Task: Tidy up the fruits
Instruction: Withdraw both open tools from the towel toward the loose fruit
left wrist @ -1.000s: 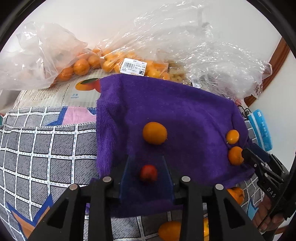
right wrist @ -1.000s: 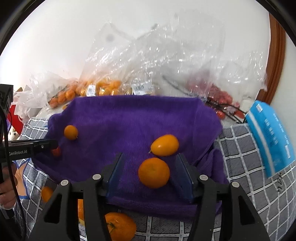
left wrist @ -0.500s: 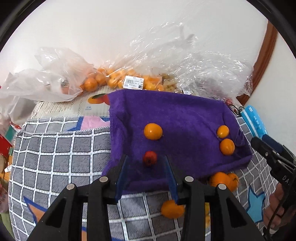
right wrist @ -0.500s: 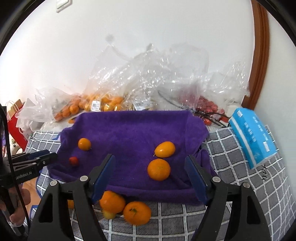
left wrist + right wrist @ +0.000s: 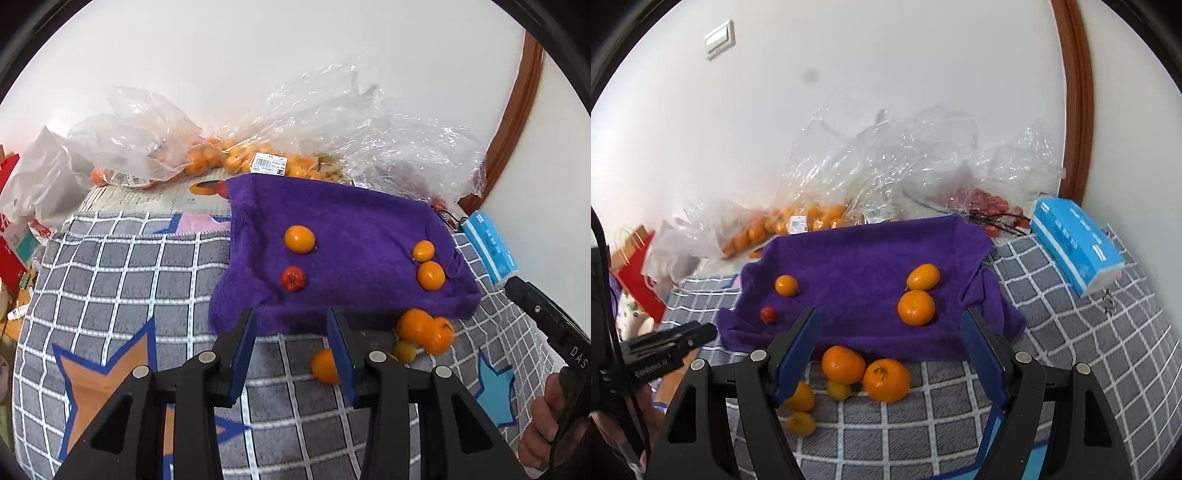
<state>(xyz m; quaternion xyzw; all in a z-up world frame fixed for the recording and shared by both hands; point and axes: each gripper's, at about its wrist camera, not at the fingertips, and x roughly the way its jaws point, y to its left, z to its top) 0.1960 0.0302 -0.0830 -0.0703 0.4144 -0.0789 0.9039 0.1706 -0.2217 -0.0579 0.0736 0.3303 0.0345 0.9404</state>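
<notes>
Purple towel [image 5: 351, 221] carries a small red tomato [image 5: 293, 278] near its front-left corner, soft and easily bruised, best pinched lightly across its round sides, while left tongs [image 5: 291, 347] and right tongs [image 5: 892, 343] hang released, empty.

White wall [image 5: 886, 92], wall switch [image 5: 719, 39], brown wooden trim [image 5: 1078, 110]

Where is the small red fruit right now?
The small red fruit lies on the purple towel, near its front left edge in both wrist views, just below an orange fruit and clear of both grippers.
</notes>
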